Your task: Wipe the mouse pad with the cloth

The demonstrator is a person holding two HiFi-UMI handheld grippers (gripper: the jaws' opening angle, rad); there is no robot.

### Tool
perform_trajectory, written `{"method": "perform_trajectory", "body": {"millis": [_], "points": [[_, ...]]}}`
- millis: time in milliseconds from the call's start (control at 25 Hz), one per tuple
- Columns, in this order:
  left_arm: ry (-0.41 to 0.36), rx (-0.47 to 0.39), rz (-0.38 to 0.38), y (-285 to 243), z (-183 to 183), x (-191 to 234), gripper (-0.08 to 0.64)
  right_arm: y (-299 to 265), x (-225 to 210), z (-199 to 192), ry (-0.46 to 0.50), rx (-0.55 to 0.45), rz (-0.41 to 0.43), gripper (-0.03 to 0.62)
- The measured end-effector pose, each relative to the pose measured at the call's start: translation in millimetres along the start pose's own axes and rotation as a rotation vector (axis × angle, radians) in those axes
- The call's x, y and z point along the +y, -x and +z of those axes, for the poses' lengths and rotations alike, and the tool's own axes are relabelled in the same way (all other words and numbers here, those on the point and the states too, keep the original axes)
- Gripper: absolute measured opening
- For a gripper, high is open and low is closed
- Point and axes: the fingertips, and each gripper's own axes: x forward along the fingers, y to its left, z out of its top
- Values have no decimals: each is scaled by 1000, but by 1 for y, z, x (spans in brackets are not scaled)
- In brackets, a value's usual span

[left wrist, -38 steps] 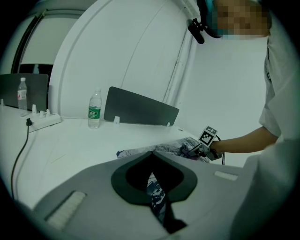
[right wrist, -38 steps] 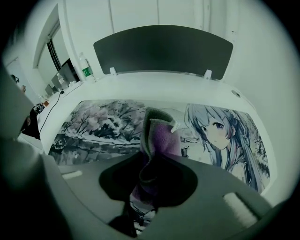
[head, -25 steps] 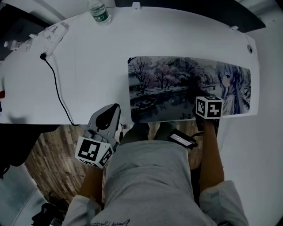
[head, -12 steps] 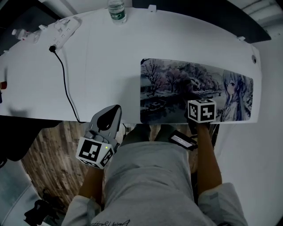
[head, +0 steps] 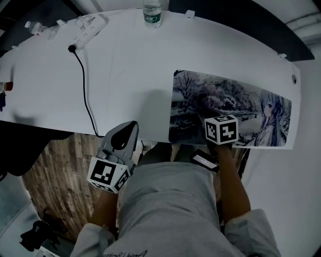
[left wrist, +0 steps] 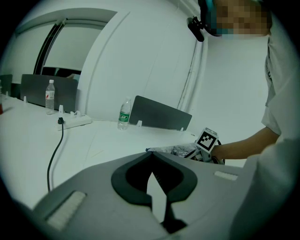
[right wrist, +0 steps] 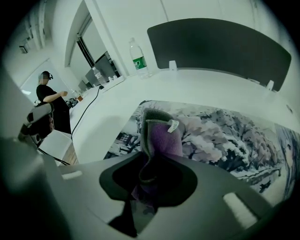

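A long mouse pad printed with a snowy scene lies on the right part of the white desk. My right gripper is over the pad's near left part, shut on a purple cloth with a grey edge and a white tag. The cloth hangs from the jaws onto the mouse pad; in the head view the gripper hides it. My left gripper is held off the desk's near edge, above the floor. In the left gripper view its tips meet with nothing between them.
A water bottle stands at the desk's far edge. A power strip lies at the far left, and its black cable runs to the near edge. Behind the desk is a dark divider. A person stands far left.
My right gripper has slid left along the mouse pad with the cloth, from near the figure print toward the pad's left part. The left gripper has stayed where it was.
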Motion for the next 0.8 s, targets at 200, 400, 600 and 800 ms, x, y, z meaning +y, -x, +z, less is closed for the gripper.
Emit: {"method": "perform_trajectory", "body": {"millis": [200,400,600,800], "points": [[4,-11,24,9,-3,10,18,-15,35,12,34,1,77,87],[10,-17,66,19,-2,20,18,-27,62,20,73,5,137,87],[11,-11,88,29,-1,26,18,-35,82,24,86,6,179,87],[-7,-20,87,30,3,22,18,-36,89,28,92,-10,204,87]]}}
